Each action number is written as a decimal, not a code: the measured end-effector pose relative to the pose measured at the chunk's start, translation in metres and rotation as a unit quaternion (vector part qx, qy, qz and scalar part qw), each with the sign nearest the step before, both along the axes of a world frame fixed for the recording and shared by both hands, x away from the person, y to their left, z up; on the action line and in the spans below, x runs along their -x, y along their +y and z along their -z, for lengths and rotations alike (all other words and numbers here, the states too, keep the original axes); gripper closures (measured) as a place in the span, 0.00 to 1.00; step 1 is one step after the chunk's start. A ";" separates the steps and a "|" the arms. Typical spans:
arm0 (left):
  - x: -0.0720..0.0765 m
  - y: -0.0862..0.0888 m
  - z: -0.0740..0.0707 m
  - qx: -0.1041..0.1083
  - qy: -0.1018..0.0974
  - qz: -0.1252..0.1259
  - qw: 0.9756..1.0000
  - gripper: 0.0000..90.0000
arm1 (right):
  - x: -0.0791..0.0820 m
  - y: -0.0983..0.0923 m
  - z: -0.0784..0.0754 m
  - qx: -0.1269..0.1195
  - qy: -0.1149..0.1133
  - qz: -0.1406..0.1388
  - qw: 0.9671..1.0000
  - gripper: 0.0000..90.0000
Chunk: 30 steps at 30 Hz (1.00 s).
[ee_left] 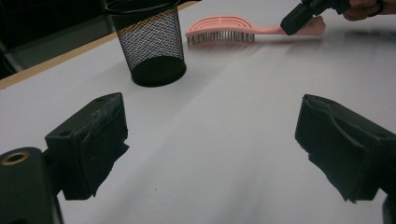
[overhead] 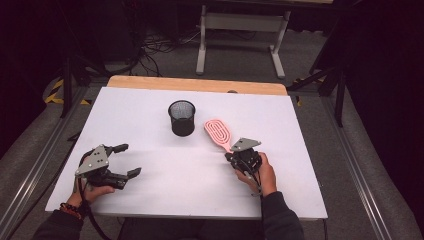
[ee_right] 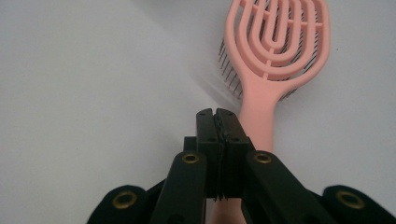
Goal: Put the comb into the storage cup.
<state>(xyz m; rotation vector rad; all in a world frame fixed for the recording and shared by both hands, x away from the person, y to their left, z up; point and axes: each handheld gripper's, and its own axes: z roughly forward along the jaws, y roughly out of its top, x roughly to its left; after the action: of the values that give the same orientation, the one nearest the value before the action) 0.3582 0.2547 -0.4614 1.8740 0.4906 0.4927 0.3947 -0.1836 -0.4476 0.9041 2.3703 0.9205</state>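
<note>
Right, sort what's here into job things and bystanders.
Likely in the job:
hairbrush, the right tongs shut at its handle
mesh cup
left tongs, open

Just lying about:
white desk frame
floor cables

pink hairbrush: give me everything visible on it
The pink plastic vented hairbrush has an oval head of looped open ribs, dark bristles underneath, and a straight handle. It lies bristles-down on the white table, just right of the black mesh cup and apart from it, head pointing away from the person. The right gripper sits at the handle with its jaws closed together; whether they actually pinch the handle is unclear.
</note>
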 end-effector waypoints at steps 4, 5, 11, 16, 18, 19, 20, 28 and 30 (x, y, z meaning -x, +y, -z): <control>0.000 0.000 0.000 -0.001 -0.001 0.000 1.000 0.11 | 0.000 -0.001 0.000 0.007 0.003 0.004 1.000 0.99; 0.000 0.000 0.000 -0.001 0.000 0.001 1.000 0.11 | 0.000 0.000 0.001 0.011 0.004 0.004 1.000 0.99; 0.000 0.001 0.000 -0.001 0.000 -0.001 1.000 0.11 | 0.000 -0.002 0.000 0.007 0.004 0.008 1.000 0.96; 0.000 0.000 0.000 0.001 -0.001 0.002 1.000 0.11 | 0.003 -0.003 -0.003 -0.002 0.002 0.010 1.000 0.91; 0.001 0.000 -0.001 0.002 -0.001 0.002 1.000 0.11 | 0.003 -0.003 -0.005 -0.005 0.002 0.012 1.000 0.87; 0.001 0.000 -0.001 0.002 0.000 0.002 1.000 0.11 | 0.003 -0.003 -0.007 -0.006 0.000 0.015 1.000 0.83; 0.000 0.000 -0.001 0.002 -0.001 0.002 1.000 0.11 | 0.003 -0.004 -0.008 -0.007 -0.003 0.021 1.000 0.78; 0.001 0.001 -0.001 0.006 -0.004 -0.005 1.000 0.10 | -0.011 -0.008 -0.015 -0.001 0.057 0.063 0.996 0.30; 0.001 0.001 -0.001 0.005 -0.005 -0.005 1.000 0.10 | -0.018 -0.006 -0.013 0.021 0.086 0.066 0.994 0.23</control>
<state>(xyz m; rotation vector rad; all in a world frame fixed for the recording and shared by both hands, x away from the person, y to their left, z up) 0.3570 0.2556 -0.4601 1.8598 0.4955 0.5047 0.4124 -0.1894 -0.4342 1.1490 2.4281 0.7671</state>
